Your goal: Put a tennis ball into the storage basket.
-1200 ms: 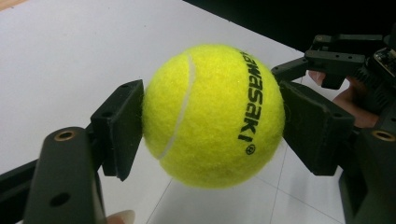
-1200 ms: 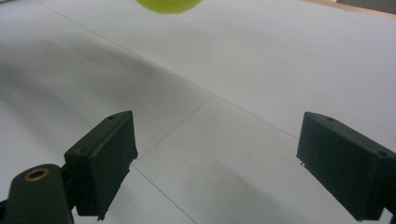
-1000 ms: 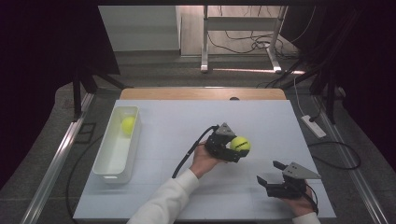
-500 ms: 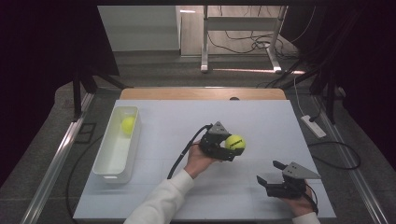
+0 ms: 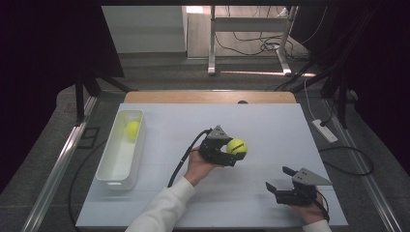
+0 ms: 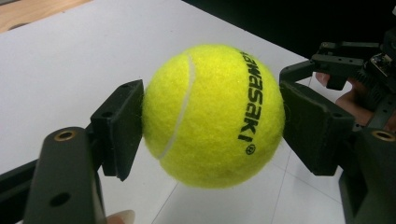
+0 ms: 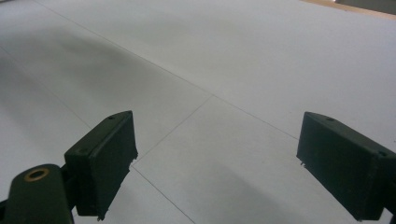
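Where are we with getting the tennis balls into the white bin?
Done: one tennis ball already lies in the white bin at the table's left. In hand: the left gripper is clamped on a second ball, held above the table's middle. Left: carry it to the bin and release. The right gripper rests open and empty near the front edge.

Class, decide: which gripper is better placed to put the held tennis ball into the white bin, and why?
Left. The left gripper already clamps the tennis ball and is nearer the white bin; the right gripper rests open near the table's front right.
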Available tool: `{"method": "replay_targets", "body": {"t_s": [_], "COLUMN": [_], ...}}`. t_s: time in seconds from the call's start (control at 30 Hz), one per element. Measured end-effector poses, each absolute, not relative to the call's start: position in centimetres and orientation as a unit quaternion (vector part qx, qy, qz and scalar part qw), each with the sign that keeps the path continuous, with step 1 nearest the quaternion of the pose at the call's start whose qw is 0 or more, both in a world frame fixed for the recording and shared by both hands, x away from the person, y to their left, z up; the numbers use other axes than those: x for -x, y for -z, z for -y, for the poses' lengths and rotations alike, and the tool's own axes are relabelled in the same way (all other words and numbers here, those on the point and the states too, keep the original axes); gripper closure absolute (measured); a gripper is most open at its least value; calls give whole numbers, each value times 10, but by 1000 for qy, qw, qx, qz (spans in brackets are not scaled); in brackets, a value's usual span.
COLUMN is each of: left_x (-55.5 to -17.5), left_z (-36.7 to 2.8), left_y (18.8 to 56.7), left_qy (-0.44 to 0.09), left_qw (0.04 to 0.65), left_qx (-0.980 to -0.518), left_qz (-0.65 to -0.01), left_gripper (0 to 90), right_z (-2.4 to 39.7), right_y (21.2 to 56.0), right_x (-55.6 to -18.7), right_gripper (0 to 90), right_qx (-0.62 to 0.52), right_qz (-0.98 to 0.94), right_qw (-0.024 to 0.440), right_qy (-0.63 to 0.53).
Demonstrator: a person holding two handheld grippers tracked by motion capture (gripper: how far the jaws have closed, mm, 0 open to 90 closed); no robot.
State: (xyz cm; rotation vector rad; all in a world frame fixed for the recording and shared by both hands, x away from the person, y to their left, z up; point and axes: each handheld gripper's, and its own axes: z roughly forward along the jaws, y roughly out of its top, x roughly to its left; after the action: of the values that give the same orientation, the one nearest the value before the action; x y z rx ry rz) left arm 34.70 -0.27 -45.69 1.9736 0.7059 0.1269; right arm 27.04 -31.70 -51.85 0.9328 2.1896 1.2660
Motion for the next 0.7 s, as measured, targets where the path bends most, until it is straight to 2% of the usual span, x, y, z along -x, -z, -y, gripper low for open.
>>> {"method": "replay_targets", "body": {"t_s": [0.7], "left_x": [-335], "left_z": [-45], "left_y": [449], "left_qy": [-76], "left_qw": [509], "left_qx": [-797], "left_qz": [-315], "left_gripper": [267], "right_z": [315], "right_y": [518], "right_x": [-270], "right_gripper": [116], "right_qx": [-337], "right_qz": [-792], "right_qw": [222], "right_qy": [-458]}}
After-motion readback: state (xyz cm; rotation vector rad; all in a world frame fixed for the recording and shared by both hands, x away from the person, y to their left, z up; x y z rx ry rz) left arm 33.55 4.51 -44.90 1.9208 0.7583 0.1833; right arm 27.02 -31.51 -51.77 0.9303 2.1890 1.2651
